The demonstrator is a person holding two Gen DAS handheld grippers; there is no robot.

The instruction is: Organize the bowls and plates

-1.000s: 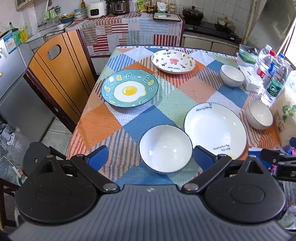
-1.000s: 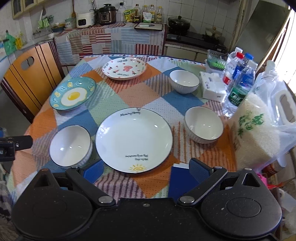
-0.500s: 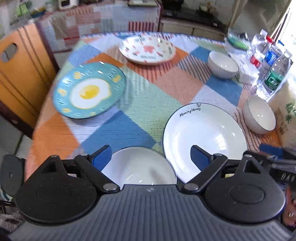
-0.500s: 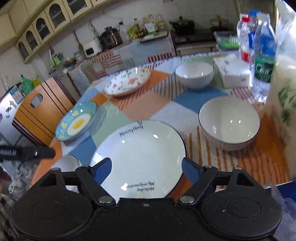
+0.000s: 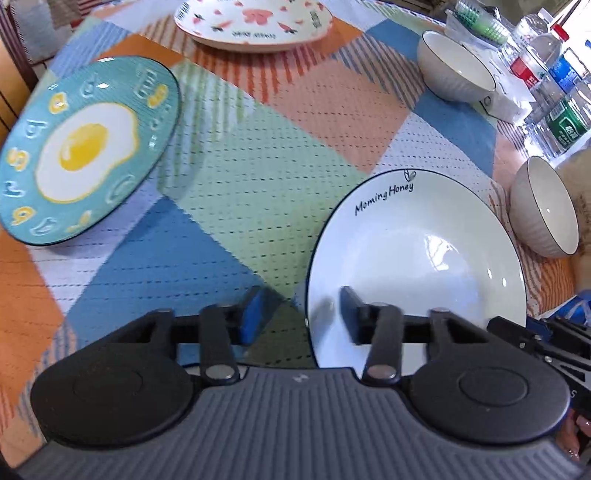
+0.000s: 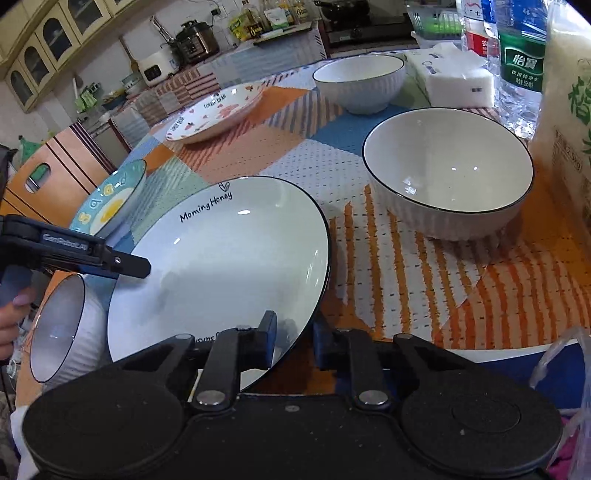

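A table covered in a patchwork cloth (image 5: pixel 266 155) of orange, blue and green squares holds plates and bowls. At the far left sits a teal plate (image 5: pixel 83 149) printed with a fried egg and letters. Beyond it, toward the far edge, lies a white plate with pink and red motifs (image 5: pixel 255 22). In the near middle is a large white plate (image 5: pixel 417 251) with a thin dark rim and the words "Morning Honey". The left gripper (image 5: pixel 301 321) has its blue-padded fingers part-way closed, one on each side of this plate's near-left rim; whether the pads press on it cannot be told. In the right wrist view a small white bowl (image 6: pixel 61 325) sits just left of the large plate, below the left gripper, partly hidden. The right gripper (image 6: pixel 293 345) has its fingers narrowed around the same plate's near-right rim, one finger over the plate and one outside it; firm contact cannot be confirmed. To the right stands a ribbed white bowl (image 6: pixel 448 173) with a dark rim, and farther back another ribbed bowl (image 6: pixel 358 83). At the far right are a tissue pack (image 6: pixel 454 81), water bottles (image 6: pixel 519 66) and a rice bag (image 6: pixel 569 122).
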